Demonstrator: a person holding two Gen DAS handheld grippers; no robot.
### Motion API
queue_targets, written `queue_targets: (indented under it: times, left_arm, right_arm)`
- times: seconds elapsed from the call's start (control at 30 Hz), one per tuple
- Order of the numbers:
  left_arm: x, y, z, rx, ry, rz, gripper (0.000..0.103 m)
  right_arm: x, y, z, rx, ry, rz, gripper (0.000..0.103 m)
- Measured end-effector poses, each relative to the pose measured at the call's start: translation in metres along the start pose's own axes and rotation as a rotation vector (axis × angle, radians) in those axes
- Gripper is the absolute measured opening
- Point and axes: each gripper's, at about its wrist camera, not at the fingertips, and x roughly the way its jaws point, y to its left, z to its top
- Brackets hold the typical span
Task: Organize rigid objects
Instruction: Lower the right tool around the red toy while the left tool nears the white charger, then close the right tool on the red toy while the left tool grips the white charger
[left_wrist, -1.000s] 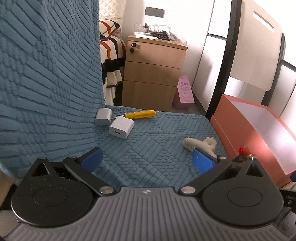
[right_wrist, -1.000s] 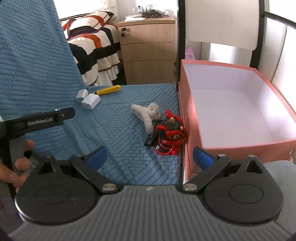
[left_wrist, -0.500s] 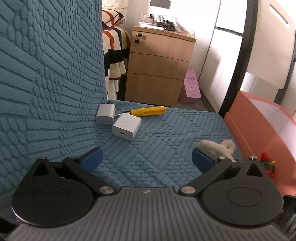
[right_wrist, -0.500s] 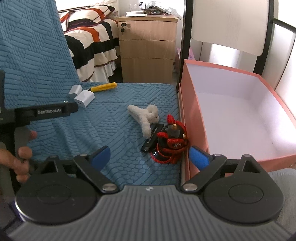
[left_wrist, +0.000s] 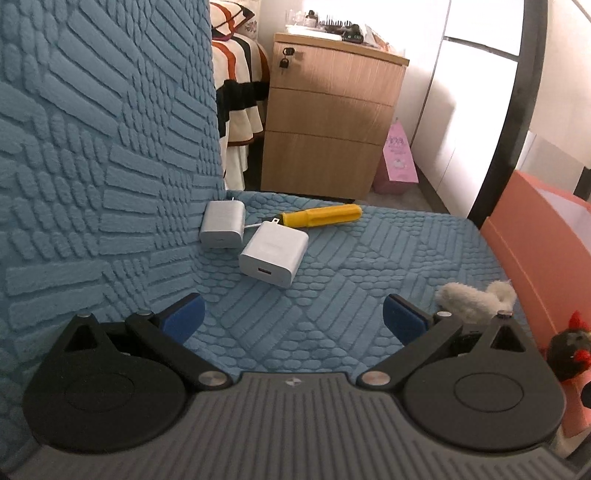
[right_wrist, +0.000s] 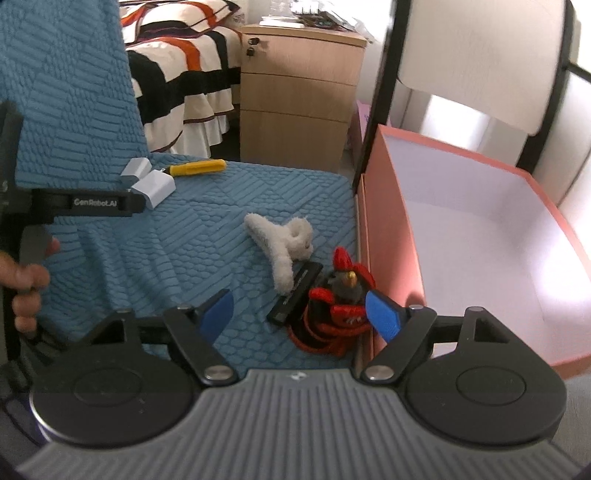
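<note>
On the blue textured seat lie a white charger (left_wrist: 273, 254), a silver charger (left_wrist: 221, 225) and a yellow screwdriver (left_wrist: 319, 216). My left gripper (left_wrist: 293, 317) hovers open just short of the white charger, with nothing between its fingers. Further right lie a fluffy white hair clip (right_wrist: 284, 240), a black bar (right_wrist: 295, 291) and a red and black toy (right_wrist: 343, 295) against the pink box (right_wrist: 391, 229). My right gripper (right_wrist: 300, 312) is low over the toy and bar. Its jaws are closing, the right pad (right_wrist: 382, 314) beside the toy, not pressing on it.
The pink box's white inside (right_wrist: 480, 236) holds nothing and fills the right side. The seat's upright blue back (left_wrist: 92, 147) rises at the left. Beyond the seat stand a wooden drawer unit (left_wrist: 325, 122) and a striped bed (right_wrist: 177, 66). A hand (right_wrist: 26, 273) holds the left device.
The left gripper has come forward and down toward the two chargers, which look larger now. The right gripper's jaws have narrowed and it has sunk closer to the red toy.
</note>
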Motion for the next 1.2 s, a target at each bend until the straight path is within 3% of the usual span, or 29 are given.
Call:
queue_targets:
  times: [0.37, 0.5, 0.6, 0.93, 1.0, 1.2]
  left_arm:
    - [0.022, 0.009, 0.004, 0.022, 0.011, 0.022, 0.097]
    - [0.029, 0.009, 0.007, 0.040, 0.013, 0.036, 0.097]
    - [0.040, 0.007, 0.010, 0.065, 0.021, 0.051, 0.096]
    - [0.078, 0.004, 0.028, 0.147, 0.041, 0.060, 0.096]
    - [0.085, 0.003, 0.031, 0.164, 0.047, 0.066, 0.095]
    - [0.107, 0.004, 0.037, 0.176, 0.077, 0.055, 0.086]
  right_arm:
    - [0.009, 0.009, 0.002, -0.139, -0.113, -0.061, 0.080]
    - [0.015, 0.012, 0.003, -0.155, -0.138, -0.069, 0.069]
    - [0.025, 0.014, 0.003, -0.185, -0.129, -0.103, 0.060]
    - [0.043, 0.017, -0.006, -0.265, -0.074, -0.192, 0.058]
    - [0.048, 0.019, -0.008, -0.294, -0.063, -0.214, 0.052]
    - [0.058, 0.020, -0.014, -0.354, -0.041, -0.263, 0.051]
